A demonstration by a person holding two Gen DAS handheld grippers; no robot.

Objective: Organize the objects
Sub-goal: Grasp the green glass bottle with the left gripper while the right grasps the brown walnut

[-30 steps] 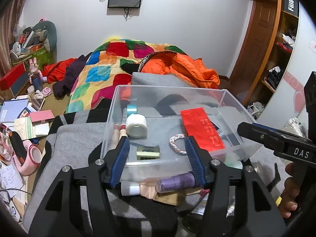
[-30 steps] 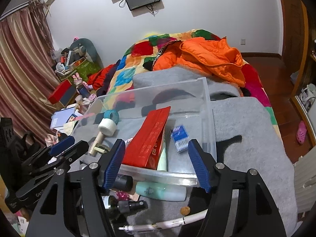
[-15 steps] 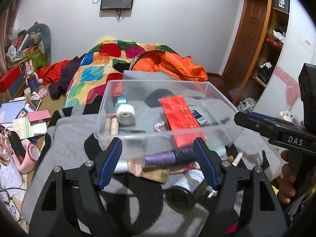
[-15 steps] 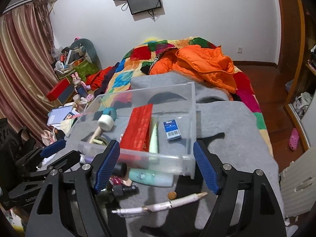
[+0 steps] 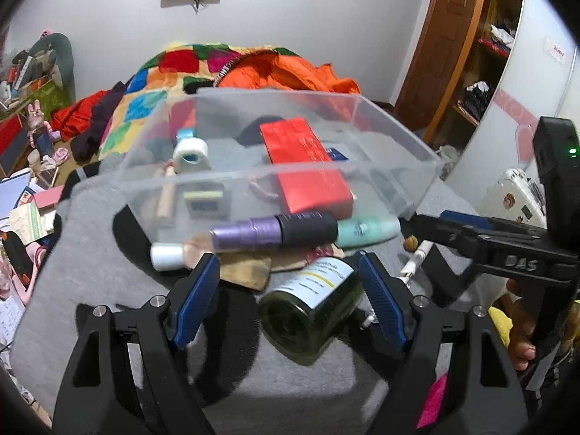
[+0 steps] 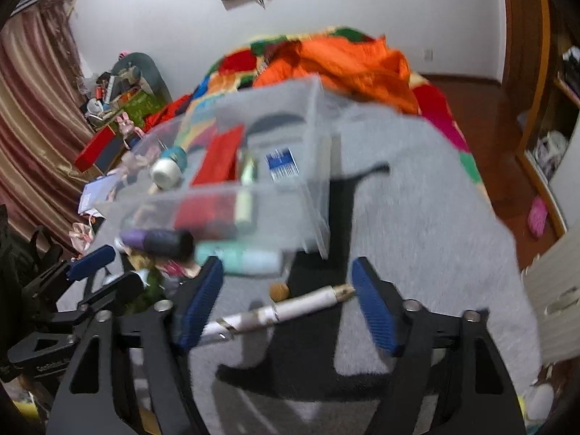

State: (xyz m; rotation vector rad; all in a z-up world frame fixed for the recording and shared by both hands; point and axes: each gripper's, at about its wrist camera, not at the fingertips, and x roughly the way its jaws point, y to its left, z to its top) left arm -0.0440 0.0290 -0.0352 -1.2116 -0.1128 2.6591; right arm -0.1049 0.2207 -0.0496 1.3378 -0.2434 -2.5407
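I see a clear bin point(image 5: 232, 177) holding a red box point(image 5: 304, 159); a green jar point(image 5: 311, 311) lies before it on the grey blanket point(image 6: 417, 217). Both grippers' fingers point(image 5: 197, 301) point(image 6: 373, 311) gape wide, empty.

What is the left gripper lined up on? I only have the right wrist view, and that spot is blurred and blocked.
Observer: A dark green jar with a white label. It lies on its side between the left gripper's open fingers.
Operator: Anything in the bin that I can't make out?
Observer: Yes, a small twisted cord loop lies inside the clear bin, beside the red box.
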